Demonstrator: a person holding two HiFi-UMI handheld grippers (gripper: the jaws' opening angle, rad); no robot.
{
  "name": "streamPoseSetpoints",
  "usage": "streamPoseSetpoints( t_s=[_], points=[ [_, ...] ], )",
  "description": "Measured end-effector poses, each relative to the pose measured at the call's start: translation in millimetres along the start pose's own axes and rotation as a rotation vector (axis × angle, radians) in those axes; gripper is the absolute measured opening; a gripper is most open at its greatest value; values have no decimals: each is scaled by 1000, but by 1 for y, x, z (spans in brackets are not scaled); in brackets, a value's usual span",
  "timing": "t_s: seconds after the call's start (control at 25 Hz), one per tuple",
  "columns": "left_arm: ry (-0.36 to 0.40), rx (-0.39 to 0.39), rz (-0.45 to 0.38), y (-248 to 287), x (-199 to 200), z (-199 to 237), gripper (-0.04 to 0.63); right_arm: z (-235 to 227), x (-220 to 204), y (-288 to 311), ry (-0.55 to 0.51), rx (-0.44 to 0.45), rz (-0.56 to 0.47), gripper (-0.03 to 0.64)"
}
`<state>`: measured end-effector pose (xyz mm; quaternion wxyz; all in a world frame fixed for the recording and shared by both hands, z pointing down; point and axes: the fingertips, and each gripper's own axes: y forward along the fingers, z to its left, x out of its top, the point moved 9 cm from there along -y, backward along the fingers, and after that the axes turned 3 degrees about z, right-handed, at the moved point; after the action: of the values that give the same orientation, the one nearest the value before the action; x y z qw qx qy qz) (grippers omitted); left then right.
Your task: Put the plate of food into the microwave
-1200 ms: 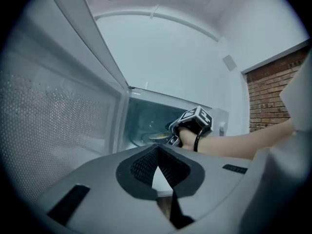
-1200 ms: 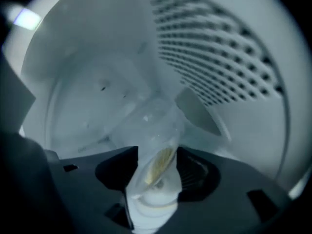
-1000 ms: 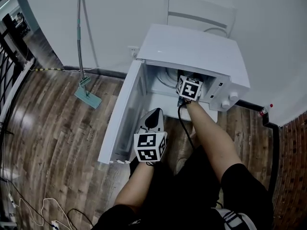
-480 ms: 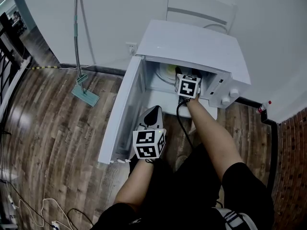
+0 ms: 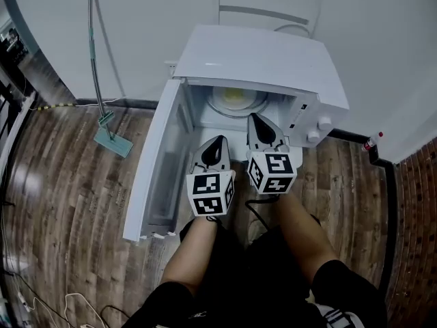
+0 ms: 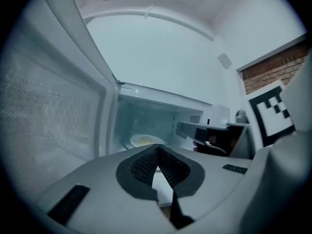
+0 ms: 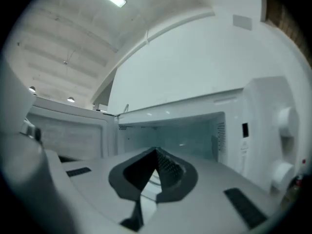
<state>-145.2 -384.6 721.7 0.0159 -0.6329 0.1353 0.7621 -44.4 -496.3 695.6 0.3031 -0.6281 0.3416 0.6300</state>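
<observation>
A white microwave (image 5: 259, 53) stands on the floor with its door (image 5: 153, 162) swung open to the left. Inside, on the turntable, rests a white plate of yellow food (image 5: 235, 98), which the left gripper view also shows as the plate (image 6: 144, 140). My right gripper (image 5: 255, 118) hovers just outside the cavity mouth, shut and empty, with the plate a short way beyond its tips. My left gripper (image 5: 220, 141) hangs beside it, nearer the door, also shut on nothing. In their own views the left gripper (image 6: 156, 150) and right gripper (image 7: 156, 152) both point into the cavity.
The microwave's knobs (image 5: 317, 128) sit on its right front. A mop (image 5: 109, 139) leans against the wall at the left. A white chair (image 5: 266, 5) stands behind the microwave. A red-capped bottle (image 5: 372, 142) and a black pipe lie at the right. The person's legs fill the foreground.
My right gripper has drawn back out of the microwave cavity, leaving the plate inside, and its jaws have shut. The left gripper has stayed near the door.
</observation>
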Motion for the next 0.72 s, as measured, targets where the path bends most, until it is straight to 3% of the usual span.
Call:
streamPoseSetpoints(
  t_s=[0.32, 0.6, 0.72],
  points=[
    [29, -1, 16, 15, -10, -14, -3, -18, -8, -42, 61, -59, 44, 12],
    [40, -4, 5, 7, -1, -20, -3, -6, -2, -43, 68, -1, 22, 12],
    [39, -16, -12, -8, 24, -29, -3, -9, 22, -51, 89, 10, -10, 12]
  ],
)
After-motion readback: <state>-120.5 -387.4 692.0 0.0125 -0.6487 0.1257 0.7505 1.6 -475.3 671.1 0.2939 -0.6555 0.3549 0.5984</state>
